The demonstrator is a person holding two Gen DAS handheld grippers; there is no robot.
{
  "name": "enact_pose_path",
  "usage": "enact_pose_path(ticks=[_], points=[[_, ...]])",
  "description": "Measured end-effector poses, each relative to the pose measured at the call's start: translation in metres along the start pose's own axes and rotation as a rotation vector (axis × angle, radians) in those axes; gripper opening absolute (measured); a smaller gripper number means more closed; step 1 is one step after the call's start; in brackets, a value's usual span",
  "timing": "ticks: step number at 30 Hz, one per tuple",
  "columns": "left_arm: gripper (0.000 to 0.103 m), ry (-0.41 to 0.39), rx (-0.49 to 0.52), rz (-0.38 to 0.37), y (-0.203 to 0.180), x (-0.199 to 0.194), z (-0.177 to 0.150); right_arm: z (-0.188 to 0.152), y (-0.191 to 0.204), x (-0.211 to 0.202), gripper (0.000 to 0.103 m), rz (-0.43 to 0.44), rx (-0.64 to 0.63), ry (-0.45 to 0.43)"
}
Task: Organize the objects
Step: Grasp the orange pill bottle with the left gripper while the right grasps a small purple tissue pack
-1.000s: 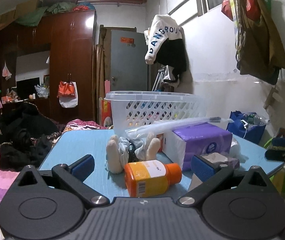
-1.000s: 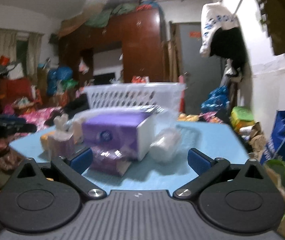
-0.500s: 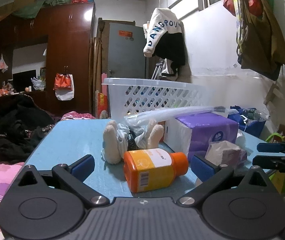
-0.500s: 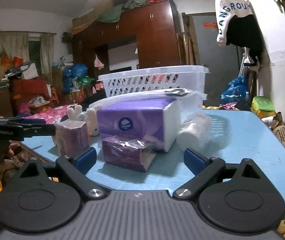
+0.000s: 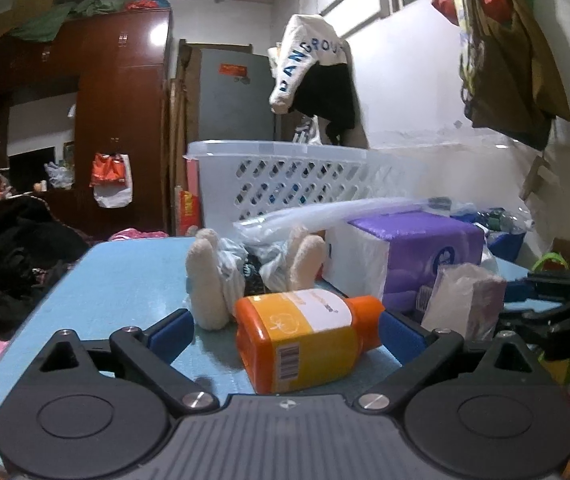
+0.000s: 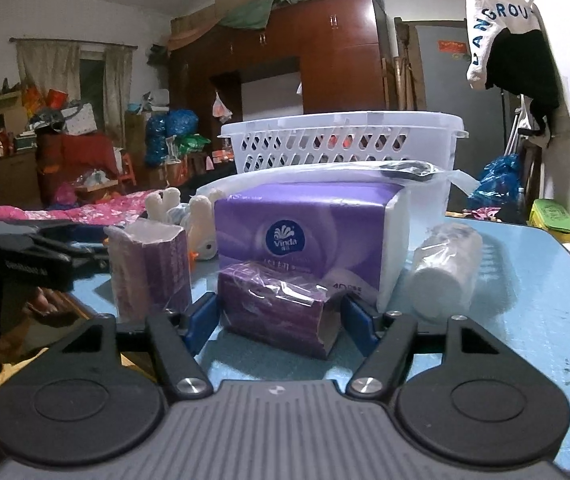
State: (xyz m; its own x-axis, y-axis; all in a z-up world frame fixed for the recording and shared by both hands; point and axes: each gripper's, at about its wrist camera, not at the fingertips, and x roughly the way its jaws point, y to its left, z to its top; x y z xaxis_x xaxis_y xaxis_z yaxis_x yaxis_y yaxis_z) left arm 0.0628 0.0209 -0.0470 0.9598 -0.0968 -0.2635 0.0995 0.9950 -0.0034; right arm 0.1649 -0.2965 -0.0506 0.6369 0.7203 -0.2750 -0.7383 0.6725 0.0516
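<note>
An orange bottle (image 5: 305,338) lies on its side on the blue table (image 5: 125,276), between the fingers of my open left gripper (image 5: 285,332), which do not clamp it. Behind it lie a plush toy (image 5: 213,280) and a big purple tissue pack (image 5: 417,256). In the right wrist view a small purple tissue packet (image 6: 277,312) lies between the fingers of my right gripper (image 6: 279,318); the pads stand close at both its ends. A second small packet (image 6: 149,268) stands upright to its left. The white basket (image 6: 341,140) stands behind.
A wrapped white roll (image 6: 445,272) lies right of the big tissue pack (image 6: 309,236). A clear plastic bag (image 5: 325,216) lies over the pile. The table's right part (image 6: 533,304) is bare. Clothes and clutter surround the table.
Both grippers have moved forward. The orange bottle now sits between the left fingers. The right fingers have narrowed around the small purple packet.
</note>
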Motion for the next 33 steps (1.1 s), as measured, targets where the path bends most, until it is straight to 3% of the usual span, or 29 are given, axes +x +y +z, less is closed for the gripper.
enact_pose_path(ticks=[8,13,15,17,26,29,33], points=[[0.093,0.039,0.011,-0.029,0.001,0.014,-0.007,-0.001,0.001,-0.001,0.070,0.016,-0.013,-0.003],[0.090,0.021,0.017,-0.047,0.002,0.015,-0.009,-0.001,0.003,0.002,0.070,0.031,-0.026,-0.007],[0.076,0.014,0.022,-0.060,0.002,0.015,-0.010,-0.001,0.002,0.002,0.064,0.037,-0.029,-0.005],[0.068,0.012,0.024,-0.073,0.002,0.014,-0.010,-0.001,0.002,0.002,0.058,0.044,-0.031,-0.005],[0.068,-0.005,0.033,-0.042,0.008,0.009,-0.010,-0.003,-0.004,-0.005,0.046,0.064,-0.031,-0.018],[0.068,-0.008,0.032,-0.040,0.009,0.007,-0.010,-0.005,-0.007,-0.010,0.035,0.059,-0.030,-0.023],[0.068,-0.009,0.040,-0.042,0.009,0.006,-0.010,-0.007,-0.010,-0.017,0.032,0.052,-0.036,-0.026]])
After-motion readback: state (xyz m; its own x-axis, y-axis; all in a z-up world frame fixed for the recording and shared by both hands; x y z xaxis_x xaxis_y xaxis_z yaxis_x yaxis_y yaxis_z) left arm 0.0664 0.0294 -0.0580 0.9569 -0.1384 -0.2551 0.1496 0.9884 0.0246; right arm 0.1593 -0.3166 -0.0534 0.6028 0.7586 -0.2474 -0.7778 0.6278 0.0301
